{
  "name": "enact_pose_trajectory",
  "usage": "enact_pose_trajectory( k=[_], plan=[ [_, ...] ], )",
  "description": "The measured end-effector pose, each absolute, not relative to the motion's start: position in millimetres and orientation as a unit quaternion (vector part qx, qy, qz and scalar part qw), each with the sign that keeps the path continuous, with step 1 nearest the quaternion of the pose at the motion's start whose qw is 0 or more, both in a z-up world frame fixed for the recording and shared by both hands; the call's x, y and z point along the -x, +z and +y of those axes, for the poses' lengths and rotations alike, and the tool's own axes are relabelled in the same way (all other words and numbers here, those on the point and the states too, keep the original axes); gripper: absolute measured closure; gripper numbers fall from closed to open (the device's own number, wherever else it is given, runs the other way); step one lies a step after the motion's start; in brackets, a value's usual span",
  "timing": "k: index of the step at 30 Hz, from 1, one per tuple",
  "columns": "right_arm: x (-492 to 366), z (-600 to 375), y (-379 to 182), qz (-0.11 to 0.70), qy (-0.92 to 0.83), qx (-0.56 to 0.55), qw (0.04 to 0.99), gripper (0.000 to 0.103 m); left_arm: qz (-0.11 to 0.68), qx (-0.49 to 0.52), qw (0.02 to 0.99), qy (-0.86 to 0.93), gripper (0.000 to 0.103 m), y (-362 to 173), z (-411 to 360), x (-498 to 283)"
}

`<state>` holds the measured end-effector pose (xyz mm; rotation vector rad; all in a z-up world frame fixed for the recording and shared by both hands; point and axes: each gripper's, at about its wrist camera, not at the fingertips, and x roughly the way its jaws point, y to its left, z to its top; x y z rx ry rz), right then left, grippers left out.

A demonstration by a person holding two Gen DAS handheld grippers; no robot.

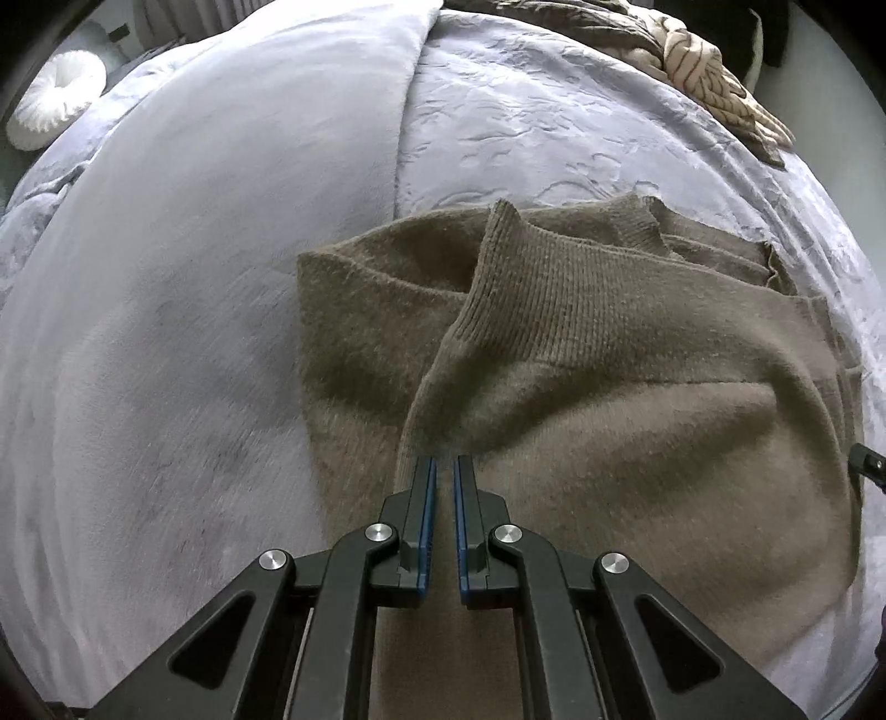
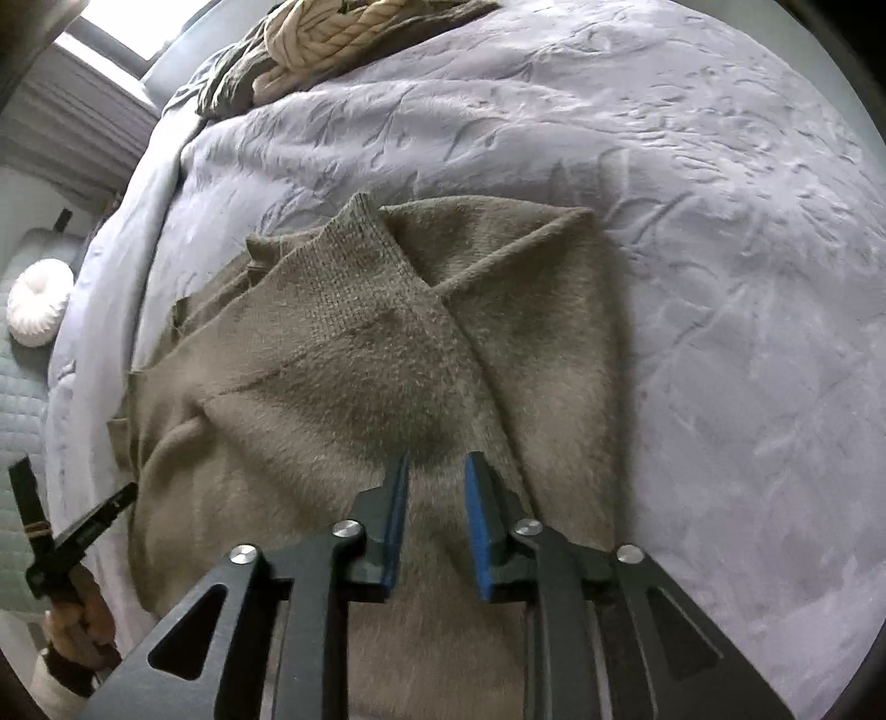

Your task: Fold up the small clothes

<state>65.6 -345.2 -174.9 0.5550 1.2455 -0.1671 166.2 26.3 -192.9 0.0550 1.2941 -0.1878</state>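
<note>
A brown knit sweater (image 1: pixel 609 343) lies partly folded on the bed, one sleeve with a ribbed cuff (image 1: pixel 498 232) laid across its body. My left gripper (image 1: pixel 444 462) points down near the sweater's left edge. Its pads are close together, and a raised fold of the sleeve runs up into the tips. Over the sweater (image 2: pixel 343 354), near its right edge, my right gripper (image 2: pixel 437 459) has its blue pads (image 2: pixel 479 498) apart. Fabric lies below the gap and is not pinched. A hand holds the left gripper's body (image 2: pixel 72 531) at the left edge of the right wrist view.
The bed carries a lilac textured blanket (image 1: pixel 554 127) and a smooth cover (image 1: pixel 221 221) to the left. A heap of other clothes (image 2: pixel 310 50) sits at the far end. A white round cushion (image 2: pixel 39 304) lies off the bed on the left.
</note>
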Motion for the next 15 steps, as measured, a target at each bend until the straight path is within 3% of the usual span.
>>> enact_pose_trajectory(
  k=[1,2,12,15],
  plan=[
    [-61.8,-344.2,-171.5,0.574,-0.080,-0.257,0.774,0.059,0.603,-0.026,0.793,-0.085,0.096,-190.5,26.7,-162.8],
    [-64.1,-341.6,-169.1,0.573,-0.080,-0.258,0.774,0.055,0.604,-0.026,0.792,-0.084,0.095,-188.0,26.8,-159.6],
    [-43.7,-314.3,-149.7,0.576,-0.068,-0.269,0.769,0.044,0.617,-0.041,0.782,-0.079,0.095,-168.8,27.2,-131.0],
    [-39.3,-304.8,-149.3,0.580,-0.061,-0.272,0.766,0.035,0.621,-0.042,0.779,-0.080,0.095,-166.8,32.1,-124.7]
  ],
)
